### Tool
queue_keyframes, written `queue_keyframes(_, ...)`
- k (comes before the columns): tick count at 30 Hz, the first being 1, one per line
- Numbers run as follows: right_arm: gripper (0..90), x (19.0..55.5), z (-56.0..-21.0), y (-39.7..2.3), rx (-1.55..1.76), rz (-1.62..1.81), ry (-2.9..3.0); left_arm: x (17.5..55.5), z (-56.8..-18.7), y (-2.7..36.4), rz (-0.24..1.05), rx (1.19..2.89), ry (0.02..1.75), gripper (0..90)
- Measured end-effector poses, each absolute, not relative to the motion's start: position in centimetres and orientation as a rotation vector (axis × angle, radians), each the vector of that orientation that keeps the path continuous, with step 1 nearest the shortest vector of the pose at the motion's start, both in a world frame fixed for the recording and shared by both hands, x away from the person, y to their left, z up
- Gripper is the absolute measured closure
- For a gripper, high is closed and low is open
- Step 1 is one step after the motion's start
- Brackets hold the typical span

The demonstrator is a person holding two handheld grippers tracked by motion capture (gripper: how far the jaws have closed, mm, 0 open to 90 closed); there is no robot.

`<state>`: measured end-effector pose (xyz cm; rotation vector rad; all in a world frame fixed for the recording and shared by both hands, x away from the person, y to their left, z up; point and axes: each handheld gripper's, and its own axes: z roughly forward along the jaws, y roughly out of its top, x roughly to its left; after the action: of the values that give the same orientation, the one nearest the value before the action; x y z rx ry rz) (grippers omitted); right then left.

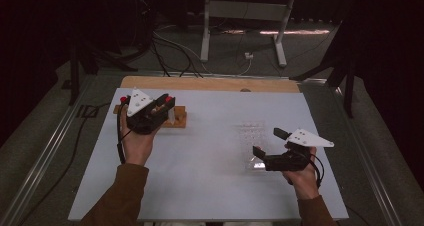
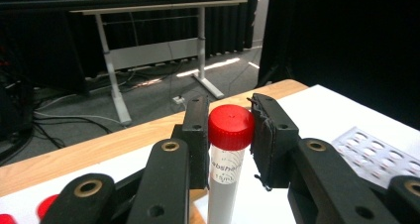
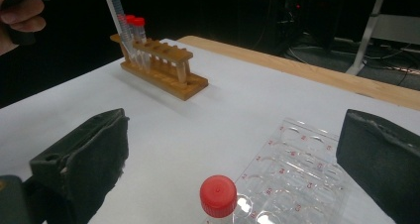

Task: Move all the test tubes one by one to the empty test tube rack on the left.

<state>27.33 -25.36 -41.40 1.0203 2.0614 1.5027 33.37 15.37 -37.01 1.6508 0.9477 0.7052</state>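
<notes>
My left gripper is shut on a clear tube with a red cap, gripped just under the cap. In the high view the left gripper holds it over the wooden rack at the table's left. In the right gripper view the held tube hangs tilted above the rack, its lower end near the rack's top rail. My right gripper stands wide open, and a second red-capped tube stands upright between its pads, touching neither. In the high view the right gripper is at the table's right.
A clear well plate lies flat on the white table just ahead of the right gripper. Two more red-capped tubes stand in the rack's far end. A wooden strip borders the table's far edge.
</notes>
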Motion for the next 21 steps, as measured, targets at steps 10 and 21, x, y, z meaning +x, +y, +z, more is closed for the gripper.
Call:
queue_keyframes(10, 0.0, 27.4, -41.4, -25.6, 1.032, 1.513, 2.051, 34.9, -37.1, 16.7, 0.770, 1.624, 1.019, 71.3)
queue_keyframes(21, 0.0, 27.4, -41.4, -25.8, 1.033, 1.515, 2.048, 36.4, -37.5, 17.9, 0.831, 1.618, 1.090, 71.3)
